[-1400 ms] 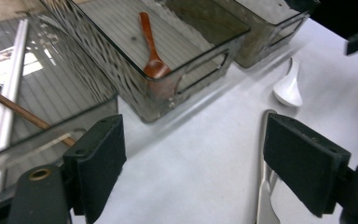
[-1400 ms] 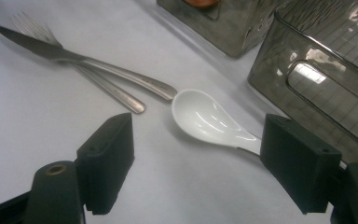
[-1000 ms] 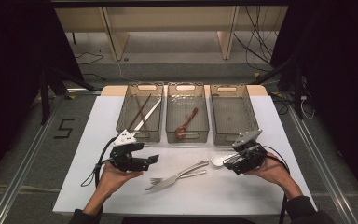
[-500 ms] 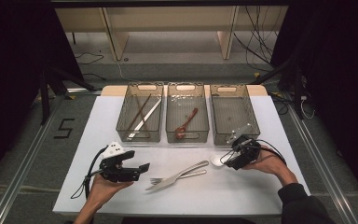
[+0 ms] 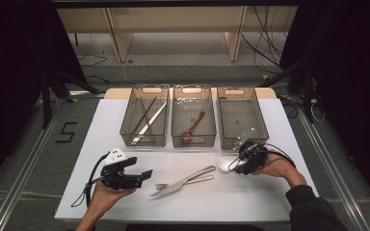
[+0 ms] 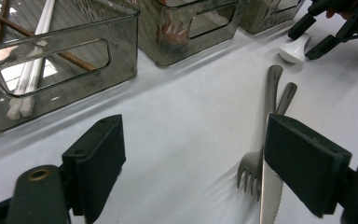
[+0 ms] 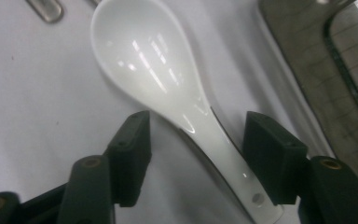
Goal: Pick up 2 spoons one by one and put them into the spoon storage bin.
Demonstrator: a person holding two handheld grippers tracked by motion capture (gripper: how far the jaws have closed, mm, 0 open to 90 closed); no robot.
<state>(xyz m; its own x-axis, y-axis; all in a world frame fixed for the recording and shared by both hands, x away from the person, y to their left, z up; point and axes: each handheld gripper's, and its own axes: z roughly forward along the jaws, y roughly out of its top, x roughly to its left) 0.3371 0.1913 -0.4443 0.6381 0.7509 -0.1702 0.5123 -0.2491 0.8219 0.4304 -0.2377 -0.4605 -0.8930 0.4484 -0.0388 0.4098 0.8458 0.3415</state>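
Lying between the closing, not yet touching jaws of the right gripper (image 7: pixel 193 156), white spoon (image 7: pixel 168 84), bowl pointing away.

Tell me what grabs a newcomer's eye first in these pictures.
The right gripper straddles the handle of a white ceramic spoon near the table's right front; its jaws have just been closing but do not yet press on it. Three smoky clear bins line the back of the white table, and a steel fork and knife lie together in the middle, ahead of the open left gripper.
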